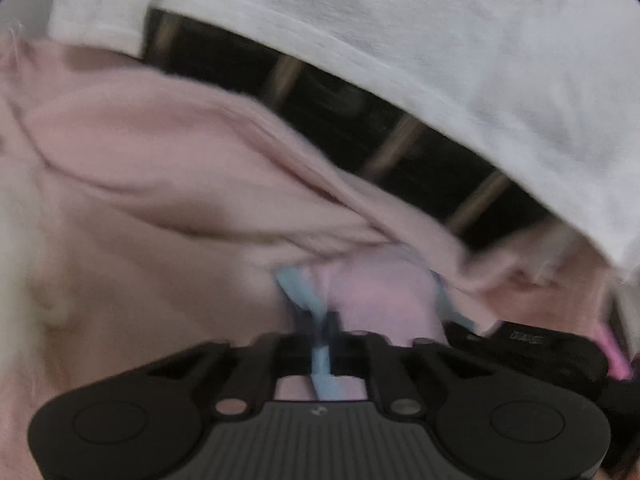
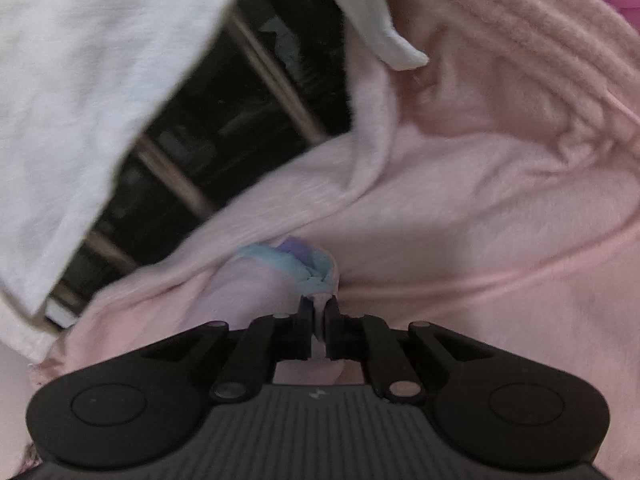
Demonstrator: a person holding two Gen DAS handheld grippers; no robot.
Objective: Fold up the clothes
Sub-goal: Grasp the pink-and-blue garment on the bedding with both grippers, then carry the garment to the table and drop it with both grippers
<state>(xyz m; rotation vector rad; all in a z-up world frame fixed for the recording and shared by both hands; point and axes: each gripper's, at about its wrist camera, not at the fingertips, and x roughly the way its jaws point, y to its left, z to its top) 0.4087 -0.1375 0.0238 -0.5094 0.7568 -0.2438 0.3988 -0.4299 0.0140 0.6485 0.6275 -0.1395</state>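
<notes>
left gripper (image 1: 322,336) fingers nearly closed, pinching blue-edged lilac small garment (image 1: 380,300). right gripper (image 2: 318,320) also clamped tight on same piece, blue trim at its 12 o'clock. small garment lies on pink fleece (image 2: 460,208); white cloth (image 1: 400,40) at 1 o'clock in left view, 10 o'clock in right.

risks, my judgement:
- pinch is thin, only edge; pull apart may slip it out.
- fingers may catch pink fleece under, drag it too.
- picture blurred, so grip depth unclear.
</notes>
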